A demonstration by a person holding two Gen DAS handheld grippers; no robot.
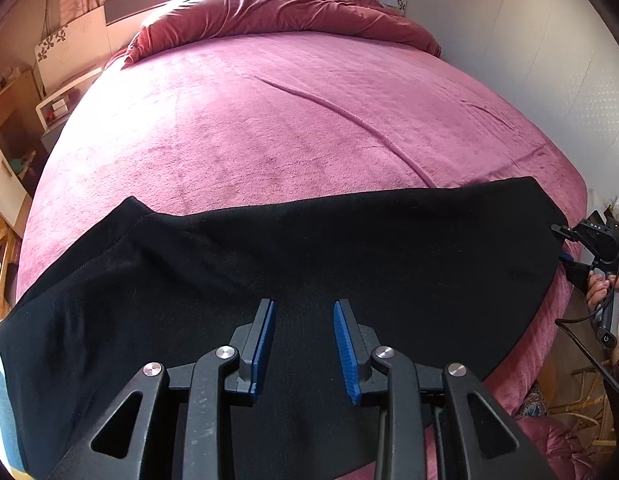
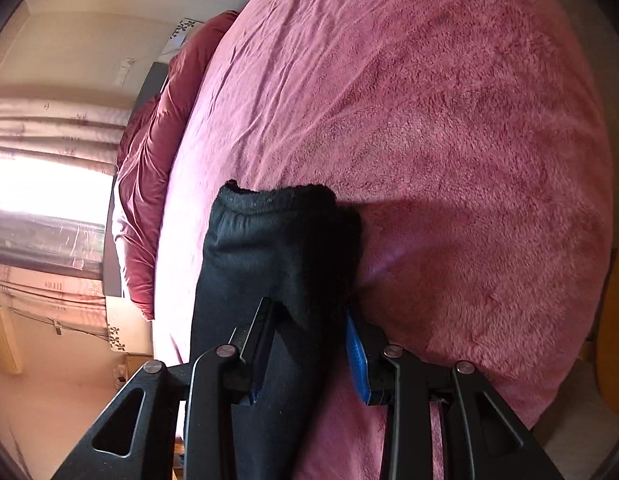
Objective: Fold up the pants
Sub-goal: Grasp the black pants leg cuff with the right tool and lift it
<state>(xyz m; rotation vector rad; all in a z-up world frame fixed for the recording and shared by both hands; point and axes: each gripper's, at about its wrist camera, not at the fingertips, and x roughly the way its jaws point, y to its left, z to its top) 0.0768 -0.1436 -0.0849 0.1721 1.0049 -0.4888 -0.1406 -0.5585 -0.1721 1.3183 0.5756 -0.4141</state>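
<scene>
- Two grippers on this; my left gripper (image 1: 304, 312) hovers spread over the black pants (image 1: 269, 256), gripping nothing
- pants lie flat across the near edge of the pink bed (image 1: 289, 120)
- right gripper (image 2: 309, 320) straddles the waistband end; whether it's actually pinching, can't tell
- I'd grab both layers, lift evenly, keep edges lined up
</scene>
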